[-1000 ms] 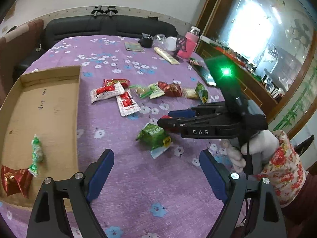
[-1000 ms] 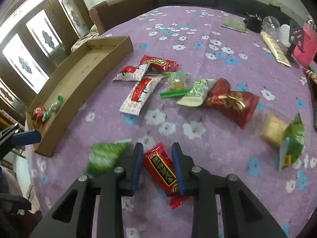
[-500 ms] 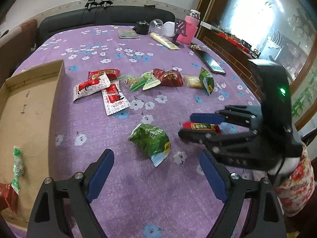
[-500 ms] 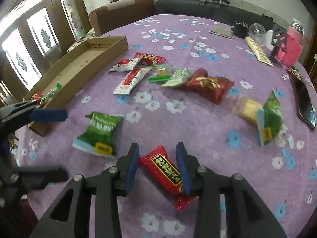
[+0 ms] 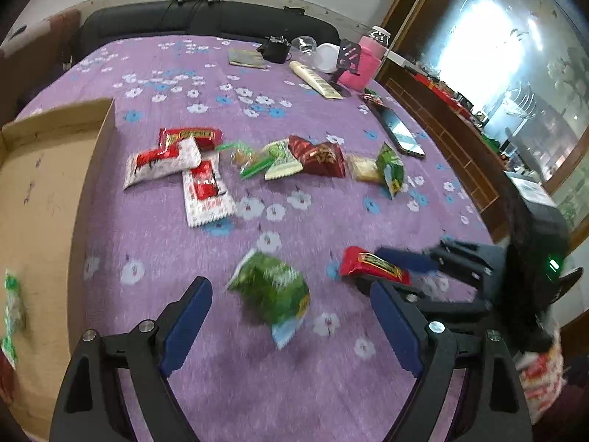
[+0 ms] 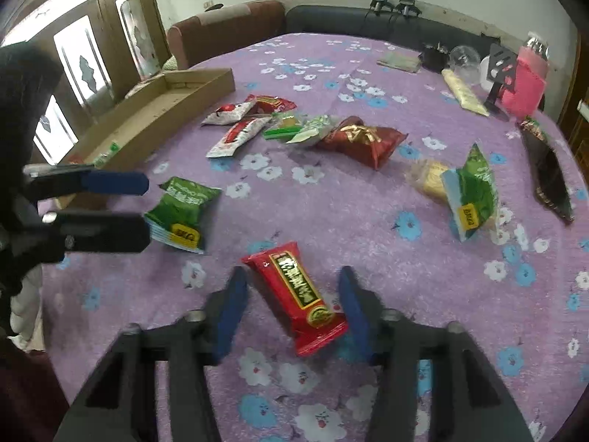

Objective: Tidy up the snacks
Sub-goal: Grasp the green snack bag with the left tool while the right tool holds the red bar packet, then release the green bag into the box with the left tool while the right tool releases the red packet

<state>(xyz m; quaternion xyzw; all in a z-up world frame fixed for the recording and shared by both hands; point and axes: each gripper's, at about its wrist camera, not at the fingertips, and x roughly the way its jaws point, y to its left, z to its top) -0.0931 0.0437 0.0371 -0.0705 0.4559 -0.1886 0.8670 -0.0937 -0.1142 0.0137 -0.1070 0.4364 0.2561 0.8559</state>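
Right wrist view shows the right gripper (image 6: 292, 311) closing, its jaws astride the red snack packet (image 6: 296, 294), which lies flat on the purple flowered tablecloth (image 6: 368, 228); the blue pads do not yet press on it, with a clear gap at each side. In the left wrist view, the left gripper (image 5: 291, 322) hangs wide apart over the green snack bag (image 5: 274, 291), holding nothing. Beyond the red packet, towards the sofa, a loose heap of red-and-white, green and dark-red packets waits, and the cardboard box (image 5: 44, 199) sits far left of it with a couple of sweets inside.

The step in hand looks like a double pick-up, one snack per tool. Next, the right jaws need to finish pinching the packet across its width before lifting; the left should drop and close on the green bag.

Compared with a second ago, both tools have shifted across the table, and the green bag now sits squarely between the left fingers.
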